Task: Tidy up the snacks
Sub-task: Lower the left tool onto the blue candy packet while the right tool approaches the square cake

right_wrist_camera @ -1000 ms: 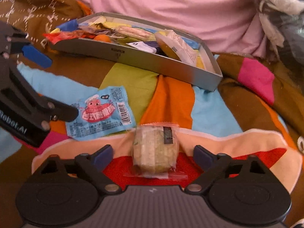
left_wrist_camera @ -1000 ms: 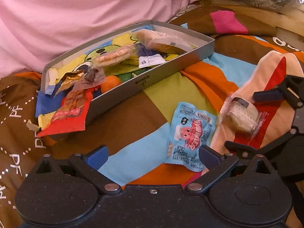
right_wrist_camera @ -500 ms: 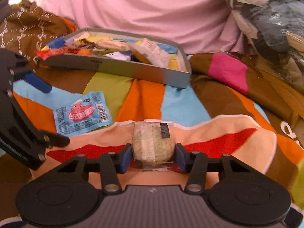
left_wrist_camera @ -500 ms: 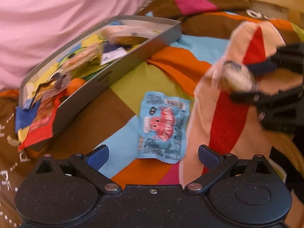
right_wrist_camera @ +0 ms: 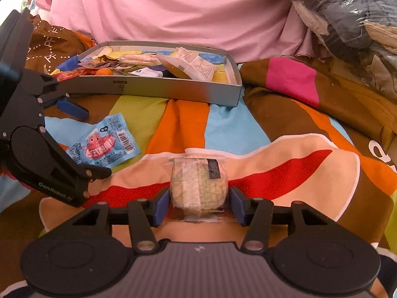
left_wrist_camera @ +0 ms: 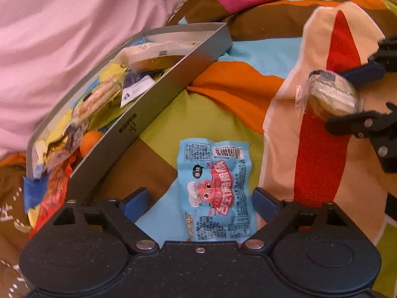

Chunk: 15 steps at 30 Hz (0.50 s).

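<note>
Low in the right wrist frame, the right gripper (right_wrist_camera: 199, 207) pinches a round, clear-wrapped pale green cake (right_wrist_camera: 198, 186). Bottom centre of the left view, the left gripper (left_wrist_camera: 201, 204) stands spread around a light-blue snack packet (left_wrist_camera: 218, 188) on the multicoloured bedspread (left_wrist_camera: 206, 114), with the grey metal tray (left_wrist_camera: 158, 109) of snacks at upper left.

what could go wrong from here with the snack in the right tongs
1. The right tongs pinch the round green clear-wrapped cake only near its lower end, so it may slip before reaching the grey metal tray.
2. The tray is already crowded; the cake could slide off.
3. The open left tongs hover nearby, risking a bump.
</note>
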Available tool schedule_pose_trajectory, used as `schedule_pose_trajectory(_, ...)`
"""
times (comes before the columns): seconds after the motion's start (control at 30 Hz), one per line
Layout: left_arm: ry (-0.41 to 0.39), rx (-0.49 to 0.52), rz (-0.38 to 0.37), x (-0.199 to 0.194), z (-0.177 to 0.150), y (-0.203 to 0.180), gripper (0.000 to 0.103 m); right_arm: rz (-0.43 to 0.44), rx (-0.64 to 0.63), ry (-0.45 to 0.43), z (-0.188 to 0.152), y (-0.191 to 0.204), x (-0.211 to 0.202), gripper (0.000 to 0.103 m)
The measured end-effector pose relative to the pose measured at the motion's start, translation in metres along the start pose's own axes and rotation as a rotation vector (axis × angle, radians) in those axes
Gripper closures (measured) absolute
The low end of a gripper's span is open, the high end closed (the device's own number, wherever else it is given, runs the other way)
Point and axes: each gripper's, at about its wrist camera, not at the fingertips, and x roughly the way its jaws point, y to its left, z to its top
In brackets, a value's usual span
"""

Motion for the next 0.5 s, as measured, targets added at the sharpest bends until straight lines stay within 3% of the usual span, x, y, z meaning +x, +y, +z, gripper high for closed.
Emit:
schedule_pose_trajectory(0.2,-0.015,0.007,-0.029,-0.011,-0.008,-0.007,0.041,0.035,-0.037,0.001,0.001,0.007,0.000,0.046)
schedule_pose_trajectory(0.5,0.036,-0.100,-0.079,-0.027,-0.031,0.008,0.048,0.102,-0.095,0.032,0.002,0.028,0.003,0.047)
